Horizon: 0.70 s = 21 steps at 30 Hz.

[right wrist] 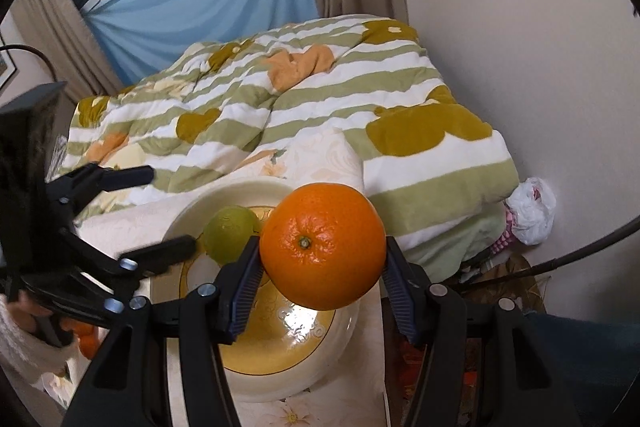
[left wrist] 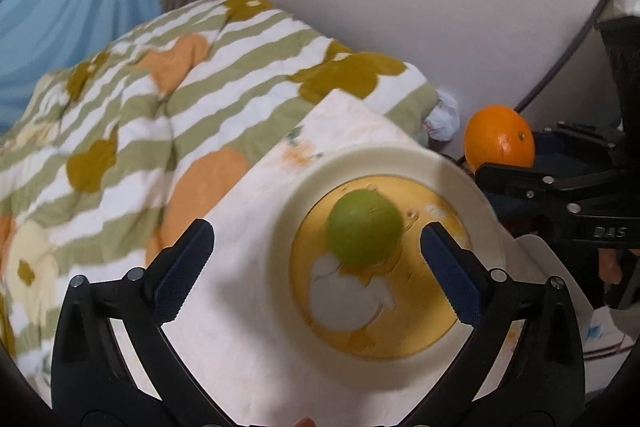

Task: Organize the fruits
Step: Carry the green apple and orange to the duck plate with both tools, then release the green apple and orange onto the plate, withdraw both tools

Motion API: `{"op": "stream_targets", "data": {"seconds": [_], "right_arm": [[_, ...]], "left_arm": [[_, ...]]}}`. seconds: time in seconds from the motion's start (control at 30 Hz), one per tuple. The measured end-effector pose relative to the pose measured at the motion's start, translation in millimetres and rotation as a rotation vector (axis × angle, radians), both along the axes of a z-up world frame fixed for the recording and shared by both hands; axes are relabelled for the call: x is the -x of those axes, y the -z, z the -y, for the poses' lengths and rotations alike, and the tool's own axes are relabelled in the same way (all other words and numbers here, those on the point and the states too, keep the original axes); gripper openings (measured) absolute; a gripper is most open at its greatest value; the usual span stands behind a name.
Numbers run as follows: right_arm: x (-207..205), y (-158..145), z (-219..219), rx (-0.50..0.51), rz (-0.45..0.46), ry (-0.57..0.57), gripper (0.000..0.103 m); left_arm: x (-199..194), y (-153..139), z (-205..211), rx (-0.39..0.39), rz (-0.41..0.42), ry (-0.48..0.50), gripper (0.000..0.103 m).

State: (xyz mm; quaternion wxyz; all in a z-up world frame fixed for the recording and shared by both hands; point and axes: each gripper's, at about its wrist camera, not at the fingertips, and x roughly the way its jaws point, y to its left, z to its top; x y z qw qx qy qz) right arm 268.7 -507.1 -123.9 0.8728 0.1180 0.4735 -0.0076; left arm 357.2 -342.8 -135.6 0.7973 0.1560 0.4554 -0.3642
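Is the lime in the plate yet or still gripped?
In the plate: the lime sits there, left gripper open around it.

We see a cream floral cloth [left wrist: 248,307] covering the worktop, a yellow-centred plate [left wrist: 304,327] on it, a lime [left wrist: 363,227] on the plate.

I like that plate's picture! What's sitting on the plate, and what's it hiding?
A green fruit sits on the plate, free between the open left gripper fingers. It covers part of the yellow picture; what's drawn underneath can't be seen.
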Motion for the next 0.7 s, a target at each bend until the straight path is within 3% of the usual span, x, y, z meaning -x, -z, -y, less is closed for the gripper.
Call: {"op": "stream_targets", "data": {"seconds": [0.33,0.7], "right_arm": [[-11,38,-30,0.072,-0.026,-0.185,0.054],[-16,51,-43,0.196,0.011,-0.249,0.054]], "left_arm": [[8,1,-68,-0.038,-0.027,-0.181,0.103],[29,11,-109,-0.059,-0.047,-0.306,0.103]]}}
